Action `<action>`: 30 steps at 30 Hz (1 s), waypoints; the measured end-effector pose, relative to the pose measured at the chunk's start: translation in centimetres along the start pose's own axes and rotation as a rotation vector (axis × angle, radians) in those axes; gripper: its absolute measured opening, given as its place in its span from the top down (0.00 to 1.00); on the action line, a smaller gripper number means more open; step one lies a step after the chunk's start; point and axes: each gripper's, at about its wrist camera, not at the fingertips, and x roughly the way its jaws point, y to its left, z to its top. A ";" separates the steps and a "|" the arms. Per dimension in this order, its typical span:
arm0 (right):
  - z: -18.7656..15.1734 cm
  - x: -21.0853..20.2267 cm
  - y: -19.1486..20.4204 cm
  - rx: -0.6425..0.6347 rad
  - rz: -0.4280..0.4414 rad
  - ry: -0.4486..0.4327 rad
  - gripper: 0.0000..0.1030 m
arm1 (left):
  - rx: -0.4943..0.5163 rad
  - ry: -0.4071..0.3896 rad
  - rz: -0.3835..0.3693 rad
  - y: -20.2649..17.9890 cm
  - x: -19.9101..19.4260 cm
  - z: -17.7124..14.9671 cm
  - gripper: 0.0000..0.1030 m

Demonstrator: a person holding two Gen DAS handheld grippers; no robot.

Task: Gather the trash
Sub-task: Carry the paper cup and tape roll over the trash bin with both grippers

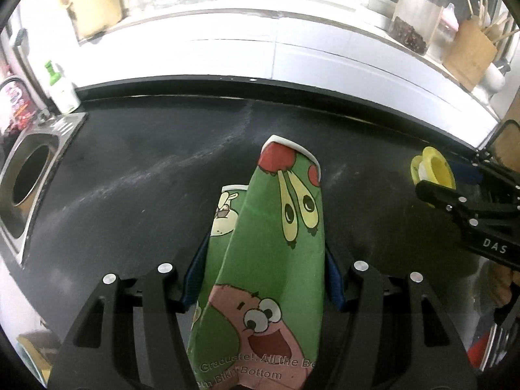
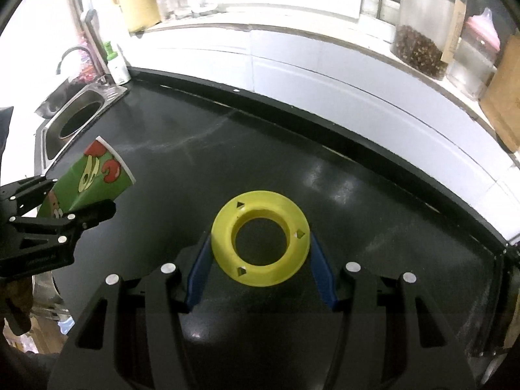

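Observation:
My left gripper [image 1: 265, 260] is shut on a crushed green cartoon paper cup [image 1: 276, 243], held above the black countertop [image 1: 146, 178]; its white rim points forward. The cup also shows at the left of the right wrist view [image 2: 94, 178], gripped by the left gripper [image 2: 52, 201]. My right gripper [image 2: 260, 250] is shut on a yellow plastic spool [image 2: 260, 240], its blue pads [image 2: 200, 266] pressing both sides. The spool shows at the right of the left wrist view [image 1: 432, 169], held by the right gripper [image 1: 455, 178].
A steel sink [image 1: 29, 175] lies at the counter's left end, with a white bottle [image 1: 63, 91] and a tap [image 2: 70, 55] beside it. A white ledge [image 2: 292, 52] behind holds a glass jar [image 2: 425, 26], a cream jug [image 1: 91, 0] and a wooden utensil holder [image 1: 471, 52].

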 end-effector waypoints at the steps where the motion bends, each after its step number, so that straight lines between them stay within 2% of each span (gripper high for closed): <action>1: 0.0 -0.3 0.3 -0.006 0.003 -0.004 0.47 | -0.007 -0.003 0.003 0.4 -0.5 -0.4 0.43; 7: 1.2 -1.5 3.5 -0.061 0.039 -0.027 0.47 | -0.059 -0.031 0.055 2.9 -3.2 -2.1 0.43; 10: 2.1 -1.8 6.5 -0.106 0.081 -0.035 0.47 | -0.103 -0.039 0.098 5.1 -4.5 -3.2 0.43; 14: 3.5 -1.7 12.7 -0.201 0.163 -0.039 0.47 | -0.193 -0.047 0.162 9.5 -6.7 -5.3 0.43; 18: 4.4 -1.2 20.4 -0.313 0.262 -0.028 0.47 | -0.295 -0.044 0.238 14.5 -8.9 -8.2 0.43; 21: 4.5 -0.9 26.9 -0.406 0.342 -0.014 0.47 | -0.407 -0.031 0.307 19.5 -10.8 -11.7 0.43; 30: 0.9 1.0 47.5 -0.680 0.565 0.082 0.47 | -0.676 0.012 0.467 31.9 -15.0 -23.4 0.43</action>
